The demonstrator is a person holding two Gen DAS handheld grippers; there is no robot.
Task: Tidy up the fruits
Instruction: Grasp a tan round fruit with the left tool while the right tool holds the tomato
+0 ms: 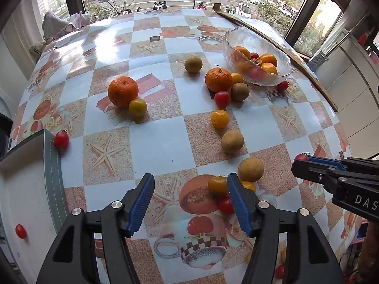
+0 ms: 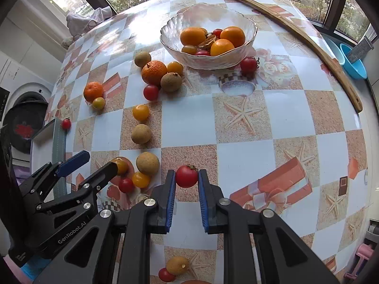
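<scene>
A table [image 2: 248, 127] covered in a glossy checkered cloth with starfish and teacup prints holds scattered fruit. The right gripper [image 2: 187, 177] points steeply down and pinches a red cherry tomato [image 2: 186, 176] between its blue pads, near the front middle of the table. The left gripper [image 1: 190, 198] has its jaws spread apart with nothing between them; only the printed cloth shows in the gap. Just right of its right finger sits a small cluster: a yellow tomato [image 1: 217, 185], a small red tomato [image 1: 225, 204] and a brown longan [image 1: 250, 169].

At the far right stands a clear glass bowl [image 2: 208, 59], already holding several oranges and small tomatoes. Another red tomato [image 2: 248, 64] rests against the bowl's right side. Left of the bowl lies a large mandarin [image 2: 154, 71] with a longan and small tomatoes touching it. Farther left, a second mandarin [image 1: 123, 91] sits with a yellowish tomato just beside it. At the left edge is a white tray [image 1: 28, 189] with a grey rim, one red tomato [image 1: 20, 231] inside it and another [image 1: 61, 139] just outside its far corner. A long wooden stick [image 2: 296, 30] lies along the far right edge.
</scene>
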